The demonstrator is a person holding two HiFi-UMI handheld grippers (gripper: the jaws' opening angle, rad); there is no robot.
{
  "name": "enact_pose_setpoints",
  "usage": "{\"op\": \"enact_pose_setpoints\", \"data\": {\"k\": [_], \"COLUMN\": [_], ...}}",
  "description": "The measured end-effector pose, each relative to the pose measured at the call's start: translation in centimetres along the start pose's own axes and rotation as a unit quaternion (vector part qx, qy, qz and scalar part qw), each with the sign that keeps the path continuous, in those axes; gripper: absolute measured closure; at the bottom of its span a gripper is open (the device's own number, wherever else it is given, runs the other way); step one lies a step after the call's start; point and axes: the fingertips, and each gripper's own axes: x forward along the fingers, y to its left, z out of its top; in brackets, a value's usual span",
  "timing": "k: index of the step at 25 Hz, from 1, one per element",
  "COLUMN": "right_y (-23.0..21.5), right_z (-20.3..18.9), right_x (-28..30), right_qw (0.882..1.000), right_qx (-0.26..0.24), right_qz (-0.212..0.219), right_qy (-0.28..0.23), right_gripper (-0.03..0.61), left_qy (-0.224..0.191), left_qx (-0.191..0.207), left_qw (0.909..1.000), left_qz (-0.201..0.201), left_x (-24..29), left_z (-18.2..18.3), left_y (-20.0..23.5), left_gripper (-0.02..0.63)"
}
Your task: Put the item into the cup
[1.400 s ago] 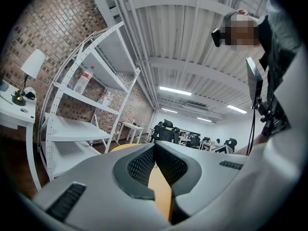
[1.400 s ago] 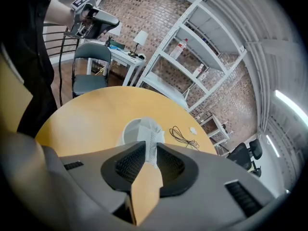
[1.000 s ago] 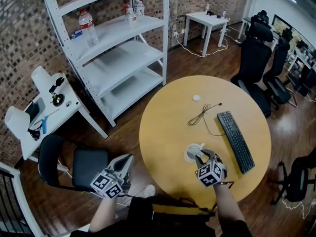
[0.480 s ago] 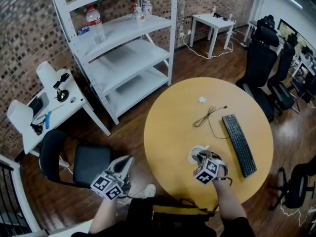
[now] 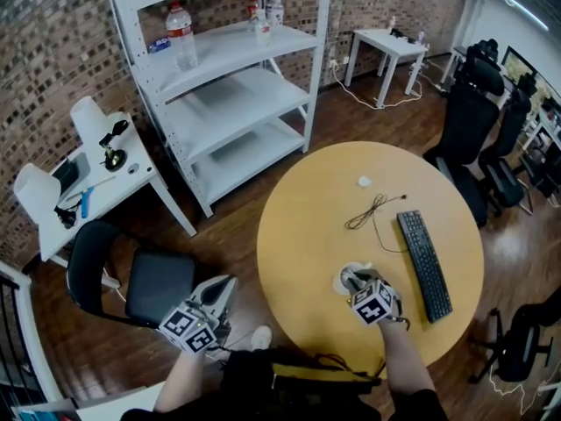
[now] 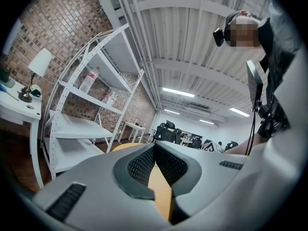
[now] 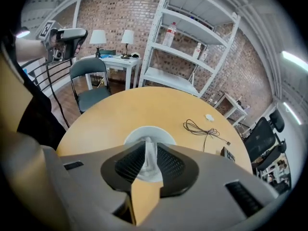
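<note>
A white cup stands on the round wooden table near its front edge. My right gripper hangs right over the cup. In the right gripper view a pale, upright white item stands in the cup, in the narrow gap of the right gripper. The pads lie against both its sides while the jaws are opening. My left gripper is off the table to the left, over the floor, shut and empty; in its own view the left gripper points at the room.
A black keyboard lies right of the cup, a coiled cable and a small white object beyond it. A black chair stands left of the table, white shelving behind, and office chairs at the right.
The right gripper stays over the cup with only slight shifts. The head view has drifted a little. The left gripper has not moved.
</note>
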Motion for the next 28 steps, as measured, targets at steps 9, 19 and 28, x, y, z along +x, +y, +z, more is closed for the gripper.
{"op": "enact_pose_setpoints", "data": {"k": [9, 19, 28], "right_y": [-2.9, -11.2, -11.9], "right_z": [1.5, -7.1, -14.0], "right_x": [-6.7, -23.4, -29.5], "right_qw": [0.982, 0.843, 0.785], "right_qx": [0.097, 0.335, 0.373], "right_qz": [-0.093, -0.244, -0.309], "right_qy": [-0.131, -0.343, -0.386], "right_gripper": [0.497, 0.566, 0.572], "left_qy": [0.014, 0.027, 0.015], "left_qx": [0.009, 0.038, 0.038], "left_qw": [0.9987, 0.9874, 0.9815], "left_qz": [-0.048, -0.151, -0.187], "left_x": [3.0, 10.7, 14.9], "left_z": [-0.3, 0.0, 0.5], "left_y": [-0.8, -5.8, -9.4], "left_gripper": [0.618, 0.618, 0.618]}}
